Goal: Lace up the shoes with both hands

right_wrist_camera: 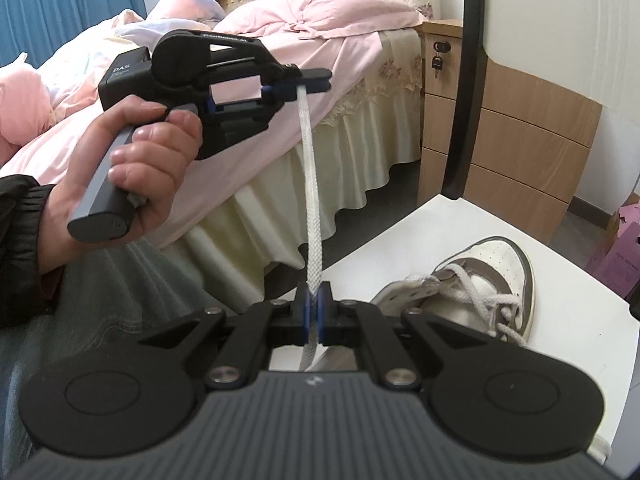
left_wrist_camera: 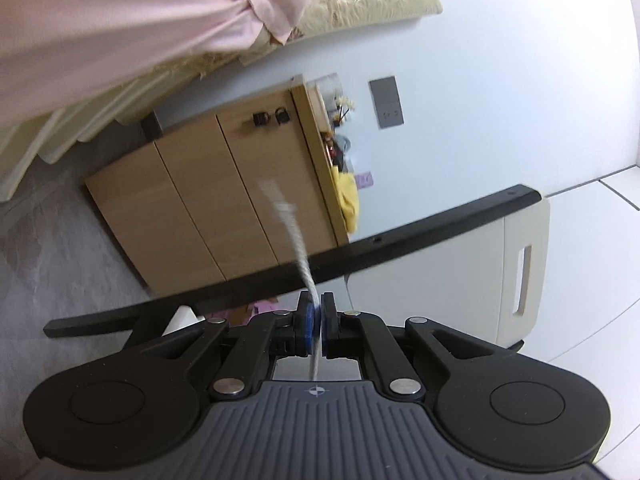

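Observation:
A white and grey-brown sneaker (right_wrist_camera: 484, 276) lies on a white chair seat (right_wrist_camera: 404, 236), with its white laces loose over the tongue. A flat white shoelace (right_wrist_camera: 312, 184) runs taut between both grippers. My right gripper (right_wrist_camera: 315, 300) is shut on the lace's lower part, just left of the shoe. Above it, a hand (right_wrist_camera: 132, 168) holds my left gripper (right_wrist_camera: 304, 82), shut on the lace's upper end. In the left wrist view, my left gripper (left_wrist_camera: 316, 312) pinches the lace, and the lace's free end (left_wrist_camera: 280, 208) sticks out forward, blurred. The shoe is not in that view.
A bed with pink bedding (right_wrist_camera: 280, 40) stands behind the chair. A wooden drawer cabinet (right_wrist_camera: 504, 136) with small padlocks stands at the right. The chair's black back frame (right_wrist_camera: 468, 80) rises beside the seat. A pink box (right_wrist_camera: 616, 256) sits on the floor at the far right.

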Motion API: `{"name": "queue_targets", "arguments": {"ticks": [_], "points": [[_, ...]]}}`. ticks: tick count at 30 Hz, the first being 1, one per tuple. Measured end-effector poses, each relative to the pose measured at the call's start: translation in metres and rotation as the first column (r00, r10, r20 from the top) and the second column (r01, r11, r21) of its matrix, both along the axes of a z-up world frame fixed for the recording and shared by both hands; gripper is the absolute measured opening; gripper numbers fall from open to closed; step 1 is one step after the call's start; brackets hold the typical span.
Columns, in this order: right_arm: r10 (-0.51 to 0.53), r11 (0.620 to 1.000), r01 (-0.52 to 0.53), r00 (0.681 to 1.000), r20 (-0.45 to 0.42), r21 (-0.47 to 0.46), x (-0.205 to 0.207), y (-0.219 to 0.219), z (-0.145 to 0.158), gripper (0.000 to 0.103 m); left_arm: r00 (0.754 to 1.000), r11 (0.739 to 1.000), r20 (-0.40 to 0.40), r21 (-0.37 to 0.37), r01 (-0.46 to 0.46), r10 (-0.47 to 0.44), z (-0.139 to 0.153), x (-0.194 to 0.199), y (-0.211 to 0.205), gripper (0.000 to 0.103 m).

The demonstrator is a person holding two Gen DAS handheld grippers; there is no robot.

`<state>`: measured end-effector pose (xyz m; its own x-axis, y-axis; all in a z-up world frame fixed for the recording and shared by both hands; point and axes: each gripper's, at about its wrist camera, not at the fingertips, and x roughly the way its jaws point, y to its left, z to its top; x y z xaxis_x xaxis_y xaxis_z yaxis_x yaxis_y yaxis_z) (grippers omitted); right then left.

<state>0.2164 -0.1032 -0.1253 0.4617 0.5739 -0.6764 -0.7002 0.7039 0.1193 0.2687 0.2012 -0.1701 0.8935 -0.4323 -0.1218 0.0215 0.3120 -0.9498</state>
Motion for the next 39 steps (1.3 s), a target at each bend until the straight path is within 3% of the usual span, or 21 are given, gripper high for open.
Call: {"name": "queue_targets", "arguments": {"ticks": [12, 15, 18, 20, 22, 25, 28, 31, 34, 38, 39], "points": [[0.032, 0.998, -0.035, 0.998, -0.047, -0.048, 0.0, 0.002, -0.011, 0.004, 0.998, 0.999, 0.03, -0.02, -0.049, 0.05, 0.006, -0.003, 0.015, 0.004], [0.031, 0.999, -0.033, 0.998, -0.051, -0.038, 0.001, 0.002, -0.011, 0.004, 0.998, 0.999, 0.05, 0.029, -0.04, 0.039, 0.012, -0.004, 0.012, 0.004], [0.02, 1.0, -0.02, 0.998, -0.053, 0.003, 0.004, -0.003, -0.008, 0.011, 0.997, 0.989, 0.081, 0.146, -0.008, -0.003, 0.025, -0.004, 0.001, 0.004], [0.008, 0.998, -0.004, 0.998, -0.065, 0.061, 0.008, -0.012, 0.0, 0.042, 0.993, 0.974, 0.105, 0.223, 0.033, -0.057, 0.033, -0.003, -0.01, 0.004], [0.006, 0.991, 0.003, 0.998, -0.068, 0.131, 0.011, -0.025, 0.01, 0.05, 0.987, 0.943, 0.116, 0.326, 0.067, -0.11, 0.04, -0.003, -0.024, 0.004], [-0.052, 0.974, 0.064, 0.997, -0.057, 0.216, 0.019, -0.048, 0.025, 0.05, 0.967, 0.865, 0.133, 0.486, 0.126, -0.216, 0.05, -0.003, -0.055, 0.004], [-0.136, 0.912, 0.169, 0.984, -0.114, 0.373, 0.032, -0.074, 0.032, 0.05, 0.935, 0.727, 0.107, 0.66, 0.189, -0.339, 0.054, -0.005, -0.094, 0.004], [-0.173, 0.832, 0.233, 0.971, -0.164, 0.504, 0.042, -0.09, 0.034, 0.05, 0.896, 0.631, 0.087, 0.74, 0.234, -0.434, 0.053, -0.01, -0.123, 0.004], [-0.21, 0.765, 0.292, 0.956, -0.205, 0.574, 0.051, -0.101, 0.035, 0.05, 0.867, 0.567, 0.069, 0.782, 0.261, -0.494, 0.051, -0.014, -0.143, 0.004], [-0.254, 0.716, 0.353, 0.935, -0.246, 0.603, 0.062, -0.112, 0.035, 0.051, 0.855, 0.53, 0.06, 0.806, 0.263, -0.515, 0.048, -0.014, -0.152, 0.004], [-0.267, 0.716, 0.363, 0.932, -0.247, 0.597, 0.065, -0.115, 0.037, 0.051, 0.861, 0.539, 0.064, 0.802, 0.257, -0.505, 0.049, -0.013, -0.151, 0.004]]}}
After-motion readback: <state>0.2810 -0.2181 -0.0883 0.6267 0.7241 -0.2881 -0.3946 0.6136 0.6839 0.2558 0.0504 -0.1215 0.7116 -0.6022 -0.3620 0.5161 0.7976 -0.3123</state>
